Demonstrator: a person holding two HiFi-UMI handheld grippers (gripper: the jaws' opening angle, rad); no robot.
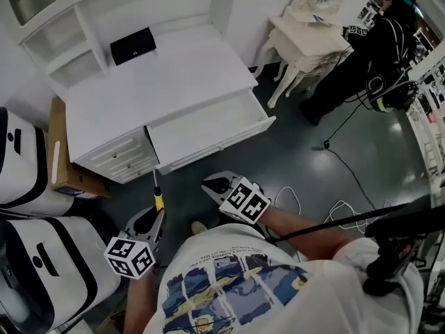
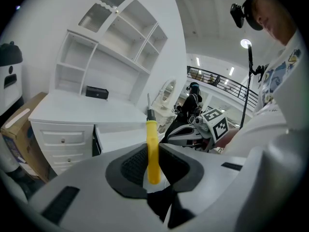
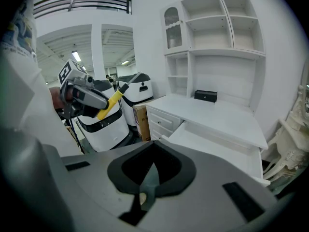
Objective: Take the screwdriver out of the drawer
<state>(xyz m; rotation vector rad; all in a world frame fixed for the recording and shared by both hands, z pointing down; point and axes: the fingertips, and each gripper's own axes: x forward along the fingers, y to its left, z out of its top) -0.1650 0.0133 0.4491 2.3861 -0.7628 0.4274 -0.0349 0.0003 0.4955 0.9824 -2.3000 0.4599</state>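
My left gripper is shut on a screwdriver with a yellow handle, its metal shaft pointing toward the desk. In the left gripper view the yellow handle stands upright between the dark pads, clear of the drawer. The white desk's wide drawer stands pulled open and looks bare inside. My right gripper hovers in front of the drawer, shut with nothing in it; its jaws meet in the right gripper view. That view also shows the left gripper holding the screwdriver off to the left.
A black box lies on the white desk top. A cardboard box and white machines stand to the left. A small white table, a person in black and floor cables are on the right.
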